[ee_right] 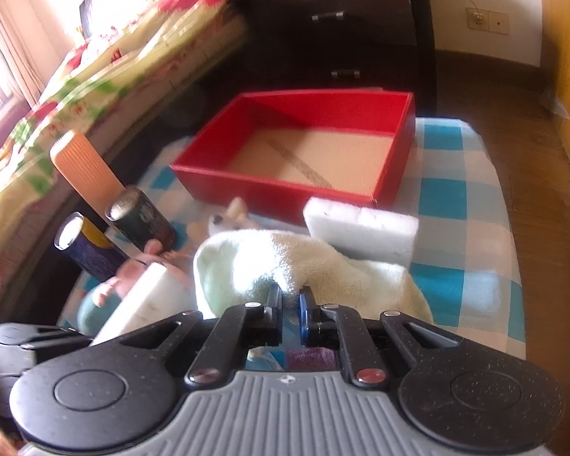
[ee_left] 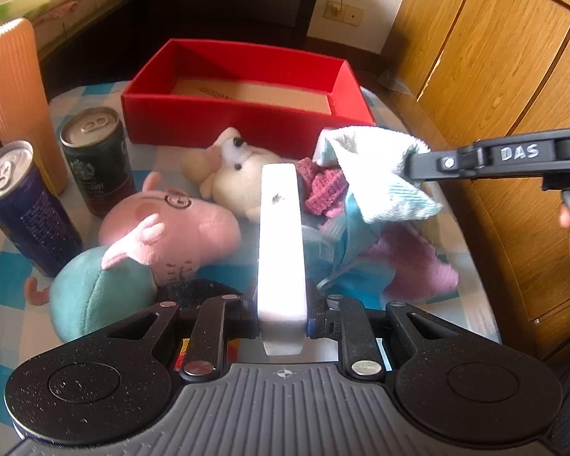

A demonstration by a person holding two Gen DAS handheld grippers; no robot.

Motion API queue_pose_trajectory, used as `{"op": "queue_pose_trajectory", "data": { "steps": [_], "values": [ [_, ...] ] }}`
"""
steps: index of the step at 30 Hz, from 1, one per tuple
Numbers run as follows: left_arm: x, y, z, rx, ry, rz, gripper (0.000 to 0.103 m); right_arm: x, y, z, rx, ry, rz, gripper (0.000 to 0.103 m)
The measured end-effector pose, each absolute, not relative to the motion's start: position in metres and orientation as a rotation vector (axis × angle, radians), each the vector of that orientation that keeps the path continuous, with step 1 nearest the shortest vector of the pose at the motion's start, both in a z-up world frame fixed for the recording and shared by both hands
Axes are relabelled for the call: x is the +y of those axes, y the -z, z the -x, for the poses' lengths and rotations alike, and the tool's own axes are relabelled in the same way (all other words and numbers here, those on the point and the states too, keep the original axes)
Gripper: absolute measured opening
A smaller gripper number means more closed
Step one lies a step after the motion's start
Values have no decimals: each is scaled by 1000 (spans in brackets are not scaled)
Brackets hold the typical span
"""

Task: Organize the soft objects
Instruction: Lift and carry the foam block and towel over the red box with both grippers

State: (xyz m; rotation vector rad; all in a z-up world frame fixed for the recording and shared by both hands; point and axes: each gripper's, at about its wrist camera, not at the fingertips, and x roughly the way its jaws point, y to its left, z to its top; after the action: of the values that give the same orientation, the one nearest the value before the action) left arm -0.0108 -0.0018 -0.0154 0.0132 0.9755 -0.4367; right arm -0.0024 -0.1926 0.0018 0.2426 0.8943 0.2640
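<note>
Bedroom, counter [ee_left: 3,250] with blue-white check cloth. Red box [ee_left: 247,121] at far side, nothing inside. Left tongs [ee_left: 281,190] clamped on white sponge [ee_left: 279,247], held over toys. Right tongs [ee_right: 290,296] clamped on pale towel [ee_right: 323,262], its corner lifted, rest hanging onto pile. Pink pig [ee_left: 163,228] and cream plush [ee_left: 231,178] lie before box. Two cans [ee_left: 95,159] and orange bottle [ee_left: 15,102] stand at left. Second sponge [ee_right: 361,233] just beside box.
</note>
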Motion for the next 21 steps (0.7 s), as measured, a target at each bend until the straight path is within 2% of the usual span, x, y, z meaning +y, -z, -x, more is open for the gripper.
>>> {"op": "queue_pose_trajectory", "data": {
  "steps": [21],
  "values": [
    [7, -39, 15, 823, 430, 60, 19, -200, -97, 40, 669, -335, -334, 0]
  ]
}}
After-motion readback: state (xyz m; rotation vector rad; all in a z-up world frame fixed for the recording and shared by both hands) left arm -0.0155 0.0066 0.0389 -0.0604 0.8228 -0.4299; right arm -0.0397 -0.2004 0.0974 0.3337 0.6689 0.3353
